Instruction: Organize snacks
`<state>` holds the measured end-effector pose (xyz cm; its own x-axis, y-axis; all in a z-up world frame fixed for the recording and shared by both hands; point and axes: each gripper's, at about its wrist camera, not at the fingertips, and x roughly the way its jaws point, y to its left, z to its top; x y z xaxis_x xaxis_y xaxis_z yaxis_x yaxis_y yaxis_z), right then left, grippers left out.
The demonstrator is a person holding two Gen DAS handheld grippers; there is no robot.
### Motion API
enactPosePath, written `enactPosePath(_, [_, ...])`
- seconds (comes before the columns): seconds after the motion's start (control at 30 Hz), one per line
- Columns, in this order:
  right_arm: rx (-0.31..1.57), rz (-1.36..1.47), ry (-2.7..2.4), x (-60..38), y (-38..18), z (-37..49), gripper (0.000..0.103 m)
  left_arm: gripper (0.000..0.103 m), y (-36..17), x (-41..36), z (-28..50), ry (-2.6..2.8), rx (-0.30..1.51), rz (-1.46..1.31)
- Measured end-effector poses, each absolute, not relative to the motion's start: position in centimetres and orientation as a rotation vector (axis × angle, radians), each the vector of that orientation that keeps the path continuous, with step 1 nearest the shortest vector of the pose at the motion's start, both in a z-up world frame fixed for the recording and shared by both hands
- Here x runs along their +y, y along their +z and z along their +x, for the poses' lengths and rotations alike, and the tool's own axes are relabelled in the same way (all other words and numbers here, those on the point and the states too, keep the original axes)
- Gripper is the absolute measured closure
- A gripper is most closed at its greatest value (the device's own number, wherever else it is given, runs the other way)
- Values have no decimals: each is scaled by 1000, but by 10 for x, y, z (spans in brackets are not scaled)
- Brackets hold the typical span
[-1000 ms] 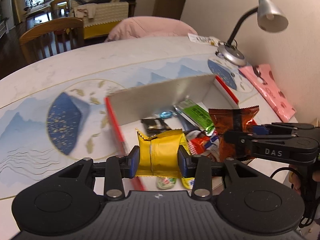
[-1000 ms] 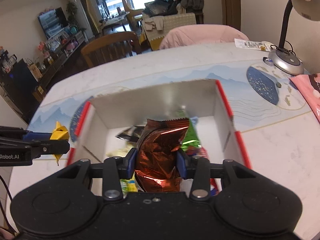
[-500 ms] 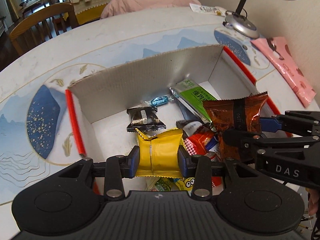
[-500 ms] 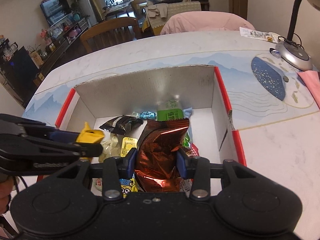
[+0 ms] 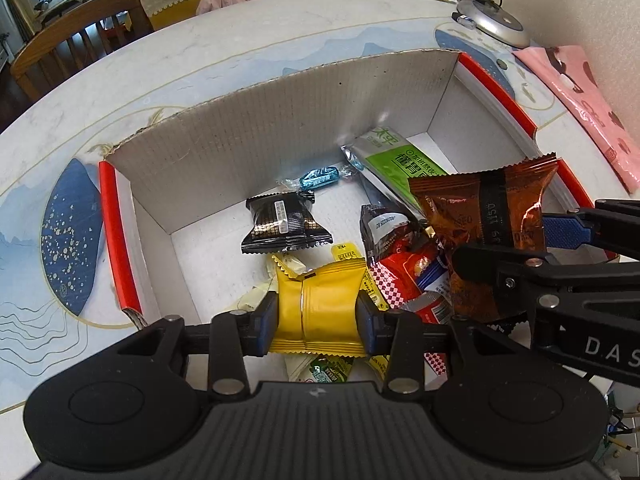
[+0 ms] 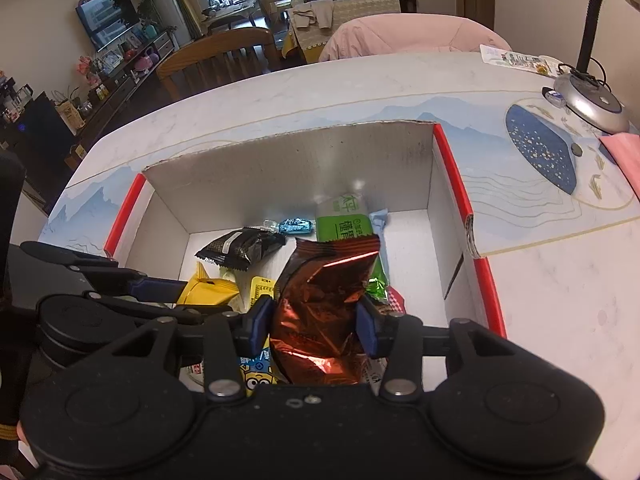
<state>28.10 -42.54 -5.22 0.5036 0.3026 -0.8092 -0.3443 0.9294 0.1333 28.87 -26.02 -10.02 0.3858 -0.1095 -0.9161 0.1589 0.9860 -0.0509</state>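
Farthest left, beyond the left gripper's (image 5: 318,322) left finger, runs the red-edged left wall of the cardboard box (image 5: 120,240), standing on the patterned table (image 5: 60,120); a wooden chair (image 5: 76,36) sits past the table's far edge. The left gripper itself is clamped on a yellow snack packet (image 5: 318,312), both blue pads pressed into its sides, held over the near part of the box. Ahead of those fingertips lies a black packet (image 5: 284,226) on the box floor; farther ahead, near the back wall, a small blue wrapped candy (image 5: 320,178); to its right a green-and-silver bar wrapper (image 5: 396,164) lies slanting toward the far right corner. Just right of the yellow packet, red checkered wrappers (image 5: 404,276) are piled on the floor of the box.

Right again, the right gripper (image 6: 316,324) is closed around a copper-brown foil packet (image 6: 324,312), which stands upright between its pads above the box interior; from the left wrist view this packet (image 5: 488,220) appears beside and above the pile, near the box's right wall. Under the right gripper's left finger a yellow cartoon-face wrapper (image 6: 256,380) shows. Beyond the right wall, on the table, are a silver lamp base (image 6: 592,104) and a pink bag (image 5: 580,104).
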Motion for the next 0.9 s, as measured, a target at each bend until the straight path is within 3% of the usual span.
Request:
enactPosePath(0.07, [963,-47,385,-426,-52,280,54,58,-100,-260,288,-168,1161,44])
enactPosePath(0.17, [944,-40,366,-429,-49,275,41,55,-98,-256,285,-170,1150,31])
enactPosePath(0.27, [932,-21,360,-432,-45,269,38,54,-93,-253,280,-186,1134,24])
enactPosePath(0.37, [910,-11,349,-433,-38,261,33,44,-84,-248,273,-203,1108,3])
enactPosePath(0.9, [721,43,275,-420,7,188,9,41,-22,-205,200,-283,910,-49])
